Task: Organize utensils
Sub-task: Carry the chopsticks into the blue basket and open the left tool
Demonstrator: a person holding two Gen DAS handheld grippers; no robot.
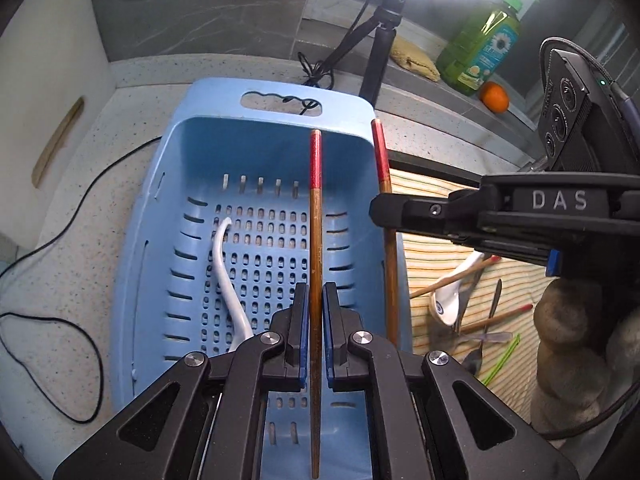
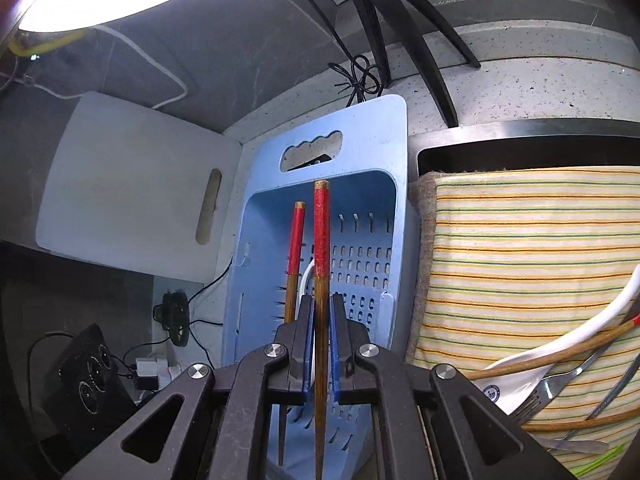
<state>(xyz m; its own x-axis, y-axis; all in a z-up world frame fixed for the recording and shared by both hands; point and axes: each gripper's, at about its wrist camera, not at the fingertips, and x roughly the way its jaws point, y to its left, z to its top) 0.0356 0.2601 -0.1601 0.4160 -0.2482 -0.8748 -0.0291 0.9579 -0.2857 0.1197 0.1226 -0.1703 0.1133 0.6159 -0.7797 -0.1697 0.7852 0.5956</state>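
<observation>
Basket (image 1: pixel 188 184): one white spoon (image 1: pixel 228 280) filed. Over basket: left gripper (image 1: pixel 316 336) clamps chopstick (image 1: pixel 315 240); right gripper (image 2: pixel 321 344) clamps second chopstick (image 2: pixel 321 248). Striped cloth (image 2: pixel 520 240): spoon, fork, knife, chopsticks unsorted. Judged early stage.

Basket (image 1: pixel 192 152) left of cloth (image 1: pixel 436 248); spoon (image 1: pixel 228 276) inside basket.

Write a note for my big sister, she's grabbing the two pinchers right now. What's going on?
Left gripper: shut on a chopstick above the blue basket.
Right gripper: shut on a second chopstick, also over the basket.
Done: one white spoon lies in the basket.
Left: drop both chopsticks in, then fetch the spoon, fork, knife and chopsticks from the striped cloth.
</observation>
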